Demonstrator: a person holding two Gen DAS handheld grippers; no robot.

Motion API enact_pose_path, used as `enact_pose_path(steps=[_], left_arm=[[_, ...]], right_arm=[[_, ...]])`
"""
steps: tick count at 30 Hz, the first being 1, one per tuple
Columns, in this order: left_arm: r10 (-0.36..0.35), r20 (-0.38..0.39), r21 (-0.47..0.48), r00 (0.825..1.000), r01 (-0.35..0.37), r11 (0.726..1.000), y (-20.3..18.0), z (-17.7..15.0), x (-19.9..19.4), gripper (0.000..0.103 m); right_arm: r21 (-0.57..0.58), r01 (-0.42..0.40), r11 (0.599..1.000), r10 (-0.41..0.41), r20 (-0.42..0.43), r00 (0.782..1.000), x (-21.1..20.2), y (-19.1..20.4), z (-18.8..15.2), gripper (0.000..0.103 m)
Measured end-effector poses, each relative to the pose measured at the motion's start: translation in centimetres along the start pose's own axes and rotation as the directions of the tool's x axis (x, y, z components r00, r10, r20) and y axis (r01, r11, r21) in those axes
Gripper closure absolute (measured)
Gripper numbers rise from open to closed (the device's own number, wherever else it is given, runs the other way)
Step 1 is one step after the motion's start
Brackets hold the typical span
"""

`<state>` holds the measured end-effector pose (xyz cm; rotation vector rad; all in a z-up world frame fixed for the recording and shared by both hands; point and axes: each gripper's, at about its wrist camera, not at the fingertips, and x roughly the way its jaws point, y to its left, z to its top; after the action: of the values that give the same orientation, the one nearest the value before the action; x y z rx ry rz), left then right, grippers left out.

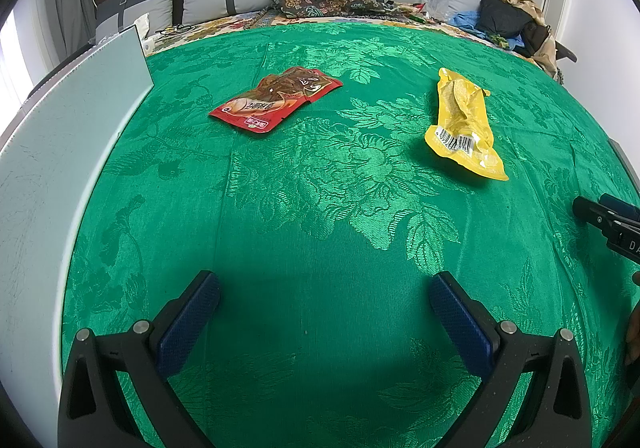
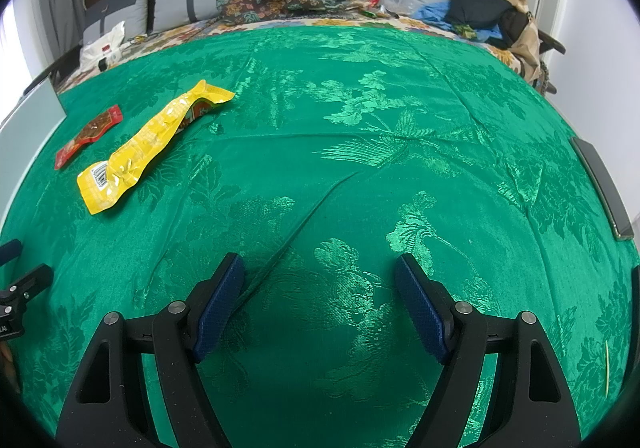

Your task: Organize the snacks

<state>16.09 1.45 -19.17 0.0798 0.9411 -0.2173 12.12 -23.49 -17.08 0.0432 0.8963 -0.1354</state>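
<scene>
The left gripper (image 1: pixel 324 312) hangs over the green cloth (image 1: pixel 320 207) with its jaws spread wide and nothing between them. The right gripper (image 2: pixel 320 300) is the same: jaws well apart, empty, over bare cloth with a crease running up from its left finger.

Outward from the left gripper, the red pack (image 1: pixel 276 97) lies at about 11 o'clock and the yellow pack (image 1: pixel 464 123) at about 1 o'clock, both flat on the cloth and well apart from each other. Neither touches a gripper. From the right gripper, the yellow pack (image 2: pixel 148 145) sits off at about 10 o'clock, with the red pack (image 2: pixel 90 135) just past it, further left.

So the left gripper looks the nearer to the red pack, and the yellow pack lies between the two hands, somewhat closer to the right one in the left wrist view, where the right gripper shows at the 3 o'clock edge.

In the left wrist view the yellow pack's long axis runs roughly 12 to 5 o'clock, barcode end toward the camera and torn or crumpled end away. The red pack's long axis runs 8 to 2 o'clock, labelled end nearer. A pale board (image 1: pixel 60 151) stands along the cloth's left edge at 9 o'clock, perhaps a bin wall; I cannot tell.

I judge that a reach for either pack needs the jaws turned across its short side.
</scene>
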Motion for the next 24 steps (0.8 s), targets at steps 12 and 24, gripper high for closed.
enact_pose_path(steps=[12, 24], left_arm=[[-0.026, -0.052, 0.041, 0.998, 0.028, 0.999, 0.0, 0.5, 0.3, 0.0], [-0.084, -0.204, 0.155, 0.975, 0.116, 0.981, 3.8, 14.7, 5.0, 0.0]], right_arm=[[0.001, -0.001, 1.0, 0.001, 0.0, 1.0, 0.0, 0.0, 0.0, 0.022], [0.001, 0.0, 1.0, 0.0, -0.001, 1.0, 0.0, 0.0, 0.0, 0.022]])
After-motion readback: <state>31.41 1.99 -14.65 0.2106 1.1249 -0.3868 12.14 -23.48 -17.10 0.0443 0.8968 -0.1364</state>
